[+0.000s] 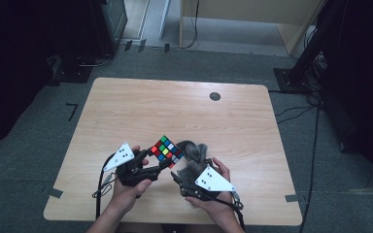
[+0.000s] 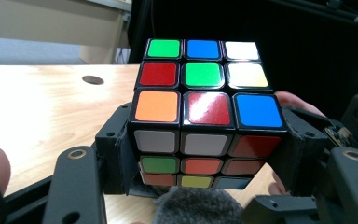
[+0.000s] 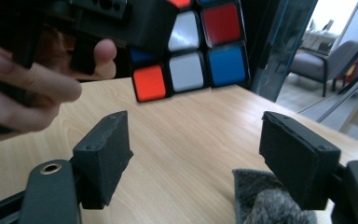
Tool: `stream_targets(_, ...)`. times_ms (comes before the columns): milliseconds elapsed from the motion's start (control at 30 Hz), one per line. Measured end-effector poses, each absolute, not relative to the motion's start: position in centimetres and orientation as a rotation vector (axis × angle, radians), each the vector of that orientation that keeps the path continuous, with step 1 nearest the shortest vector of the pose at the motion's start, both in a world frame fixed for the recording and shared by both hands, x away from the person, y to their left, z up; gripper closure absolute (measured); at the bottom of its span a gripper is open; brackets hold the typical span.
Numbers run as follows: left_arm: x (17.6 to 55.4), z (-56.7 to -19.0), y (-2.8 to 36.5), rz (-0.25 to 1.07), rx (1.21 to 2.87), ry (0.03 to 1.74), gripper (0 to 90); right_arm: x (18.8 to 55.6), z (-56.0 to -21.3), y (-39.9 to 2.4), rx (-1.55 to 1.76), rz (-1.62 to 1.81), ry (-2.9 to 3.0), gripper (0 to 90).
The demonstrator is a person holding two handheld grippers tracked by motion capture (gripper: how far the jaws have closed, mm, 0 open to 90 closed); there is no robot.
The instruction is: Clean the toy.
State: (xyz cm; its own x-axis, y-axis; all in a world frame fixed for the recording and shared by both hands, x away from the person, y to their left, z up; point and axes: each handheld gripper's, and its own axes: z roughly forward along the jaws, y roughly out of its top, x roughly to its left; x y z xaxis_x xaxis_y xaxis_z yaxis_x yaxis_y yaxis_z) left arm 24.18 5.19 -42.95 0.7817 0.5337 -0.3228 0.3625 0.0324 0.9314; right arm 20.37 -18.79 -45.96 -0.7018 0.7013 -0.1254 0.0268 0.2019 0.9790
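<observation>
No brand or writing can be read on anything here; the cube's stickers are plain colour, with no logo visible.

The puzzle cube [image 1: 166, 150] is up off the wooden table [image 1: 126, 111], clamped between the jaws of the left gripper [image 1: 167, 162]. In the left gripper view its pads press both side faces of the cube [image 2: 205, 116], the jaws drawn in tight on it. The top face reads green, blue, white; red, green, pale yellow; orange, red, blue.

The right gripper [image 1: 179, 175] sits just beside the cube, on the person's side of it, jaws standing wide with nothing between them. In the right gripper view the cube [image 3: 189, 51] hangs above and beyond its pads, cut off by the top edge.

A grey furry thing [image 1: 196, 151] lies on the table touching the cube's right side, partly hidden by the right gripper; what it is I can't make out. The cube's underside is hidden. A dark round mark [image 1: 215, 96] lies well beyond the cube.
</observation>
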Motion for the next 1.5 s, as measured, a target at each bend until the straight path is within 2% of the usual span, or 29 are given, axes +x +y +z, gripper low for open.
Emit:
stream_targets(300, 23.6, -43.0, 3.7, 0.089, 1.625, 0.732, 34.1, 19.8, -46.2, -18.0, 0.598, 1.452, 1.856, 24.8)
stream_targets(433, 23.7, -43.3, 3.4, 0.051, 1.642, 0.741, 34.1, 19.7, -46.4, -17.9, 0.585, 1.421, 1.821, 31.7)
stream_targets(667, 24.3, -43.5, 3.6, -0.005, 1.636, 0.754, 33.5, 19.7, -46.3, -18.0, 0.599, 1.418, 1.836, 34.4)
stream_targets(933, 24.9, -42.7, 5.4, 0.014, 1.569, 0.77, 23.0, 20.4, -46.1, -19.2, 0.711, 1.442, 1.869, 34.6)
stream_targets(1100, 25.6, -42.5, 6.8, 0.004, 1.539, 0.762, 21.7, 21.1, -45.5, -20.9, 0.814, 1.483, 1.85, 34.6)
stream_targets(1367, 25.1, -43.3, 5.9, 0.194, 1.728, 0.64, 16.1, 21.5, -43.3, -22.8, 0.945, 1.586, 1.949, 34.5)
stream_targets(1500, 24.2, -44.1, 4.5, 0.386, 1.841, 0.541, 15.6, 21.5, -42.8, -22.6, 1.008, 1.638, 2.028, 34.5)
